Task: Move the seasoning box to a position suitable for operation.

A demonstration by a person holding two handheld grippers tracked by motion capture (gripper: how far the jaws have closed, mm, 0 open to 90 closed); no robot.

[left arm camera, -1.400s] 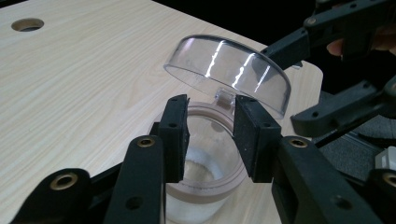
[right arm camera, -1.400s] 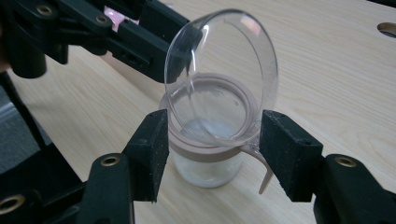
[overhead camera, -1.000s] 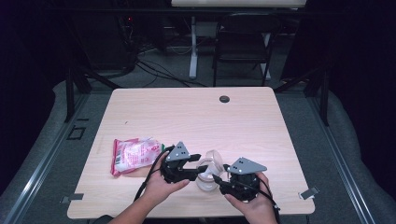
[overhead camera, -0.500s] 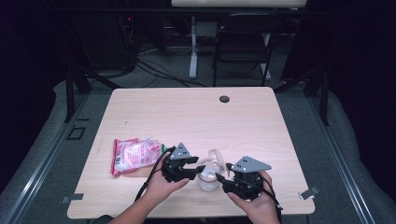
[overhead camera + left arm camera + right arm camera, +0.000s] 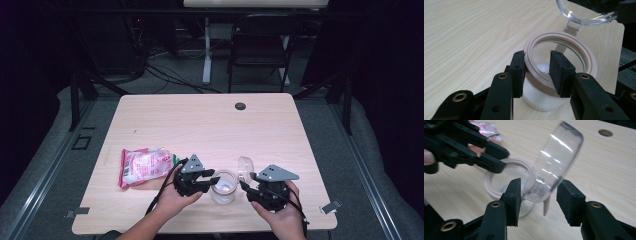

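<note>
Near edge of the table (image 5: 165, 120), seen from above, left to right. A pink-and-white packet (image 5: 144, 166) lies at the left, well apart from the work; its printing is too small to read. Just right of it the left gripper (image 5: 211, 180) meets the jar (image 5: 223, 187), a clear jar with a tan rim ring, standing upright near the near edge. In the left gripper view the left gripper (image 5: 537, 72) straddles the jar (image 5: 559, 75) wall, one jaw outside the ring, the other inside the mouth. Its jaws have just been closing with the rim between them; the outer pad looks to touch the ring, while a gap shows at the inner pad, so the grip is not yet made. Right of the jar, the clear lid (image 5: 245, 167) stands tilted up on its tan strap. The right gripper (image 5: 246, 184) is beside it; in the right gripper view the right gripper (image 5: 539, 195) has the lid (image 5: 556, 162) between its jaws, which have just been closing but stand wide, clear of it on both sides.

Risks, as judged: a one-sided pinch on the rim could tip or slide the light jar; the blurred lid may swing on its strap and slip out between the wide jaws. No brand, label or writing can be read on the jar or lid.
</note>
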